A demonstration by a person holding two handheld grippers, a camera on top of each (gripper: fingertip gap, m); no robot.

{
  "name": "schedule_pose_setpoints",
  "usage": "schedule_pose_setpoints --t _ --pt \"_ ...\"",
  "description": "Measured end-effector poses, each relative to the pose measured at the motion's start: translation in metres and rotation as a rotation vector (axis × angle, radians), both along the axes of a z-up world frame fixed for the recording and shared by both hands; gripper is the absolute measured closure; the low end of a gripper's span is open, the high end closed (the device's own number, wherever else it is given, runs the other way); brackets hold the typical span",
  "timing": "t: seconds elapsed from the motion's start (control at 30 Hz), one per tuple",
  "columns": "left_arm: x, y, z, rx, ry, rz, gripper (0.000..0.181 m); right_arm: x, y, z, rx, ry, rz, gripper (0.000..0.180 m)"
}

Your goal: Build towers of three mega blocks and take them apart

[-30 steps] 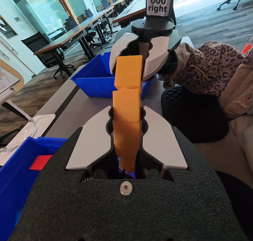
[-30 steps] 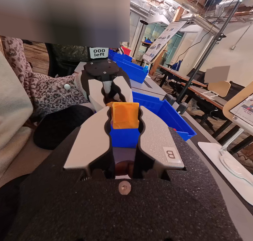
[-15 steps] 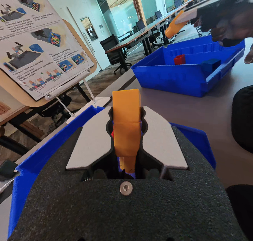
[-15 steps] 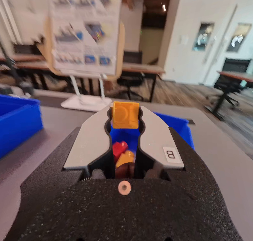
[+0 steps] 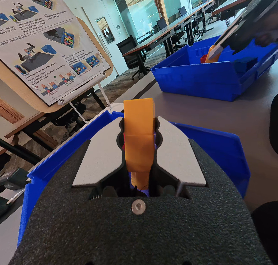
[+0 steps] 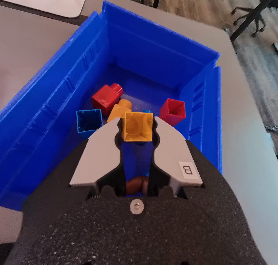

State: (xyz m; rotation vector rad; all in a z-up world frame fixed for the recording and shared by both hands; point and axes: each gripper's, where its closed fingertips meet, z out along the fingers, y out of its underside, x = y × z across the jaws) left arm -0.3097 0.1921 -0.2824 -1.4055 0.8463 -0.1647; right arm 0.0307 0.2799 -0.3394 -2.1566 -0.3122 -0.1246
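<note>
My left gripper (image 5: pixel 139 119) is shut on a stack of two orange blocks (image 5: pixel 139 138) that points forward over the near blue bin (image 5: pixel 210 138). My right gripper (image 6: pixel 137 119) is shut on a single orange block (image 6: pixel 137 129), its hollow underside facing the camera, above the far blue bin (image 6: pixel 150 50). That bin holds loose blocks: a red one (image 6: pixel 105 98), an orange one (image 6: pixel 118 110), a blue one (image 6: pixel 88 120) and a second red one (image 6: pixel 173 111). In the left wrist view the right gripper (image 5: pixel 216 53) hangs over the far bin (image 5: pixel 195 80).
An instruction board (image 5: pixel 45 47) on a white stand leans off the table's left edge; its white base (image 6: pixel 45 0) sits beside the far bin. A black rounded object (image 5: pixel 274 122) lies at the right. Grey tabletop separates the two bins. Desks and chairs stand beyond. The left gripper's tips are roughly 35 cm from the right gripper's.
The three-block orange tower held by both grippers came apart. My right gripper carried the top block to the far bin and tipped down. My left gripper swung its two-block stack over the near bin.
</note>
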Motion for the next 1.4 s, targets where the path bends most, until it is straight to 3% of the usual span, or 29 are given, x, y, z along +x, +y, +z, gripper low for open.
schedule_pose_setpoints --t 0.37,0.57,0.7,0.8,0.87,0.93,1.0,1.17,1.4 --pt "-0.001 0.002 -0.006 -0.009 0.028 0.013 0.143 0.004 -0.012 -0.035 -0.211 -0.071 0.014 0.143" --pt "0.002 0.001 -0.007 -0.003 0.050 0.002 0.143 0.000 -0.001 -0.004 -0.032 -0.004 0.019 0.132" --pt "0.004 0.000 -0.008 -0.003 0.057 -0.006 0.143 -0.014 0.007 0.034 0.194 0.073 0.059 0.130" --pt "0.007 -0.002 -0.008 0.002 0.061 -0.021 0.143 -0.061 -0.001 0.076 0.409 0.242 0.272 0.133" --pt "0.011 -0.005 -0.007 0.016 0.066 -0.040 0.143 -0.116 -0.029 0.106 0.526 0.425 0.570 0.136" --pt "0.015 -0.008 -0.005 0.033 0.073 -0.067 0.143 -0.167 -0.070 0.123 0.545 0.600 0.892 0.136" --pt "0.021 -0.014 -0.005 0.052 0.084 -0.106 0.143 -0.205 -0.101 0.123 0.501 0.662 1.103 0.132" --pt "0.036 -0.031 0.002 0.137 0.096 -0.212 0.143 -0.262 -0.123 0.090 0.413 0.466 1.239 0.126" --pt "0.037 -0.030 0.004 0.322 0.259 -0.120 0.143 -0.305 -0.127 0.071 0.177 0.631 1.178 0.118"
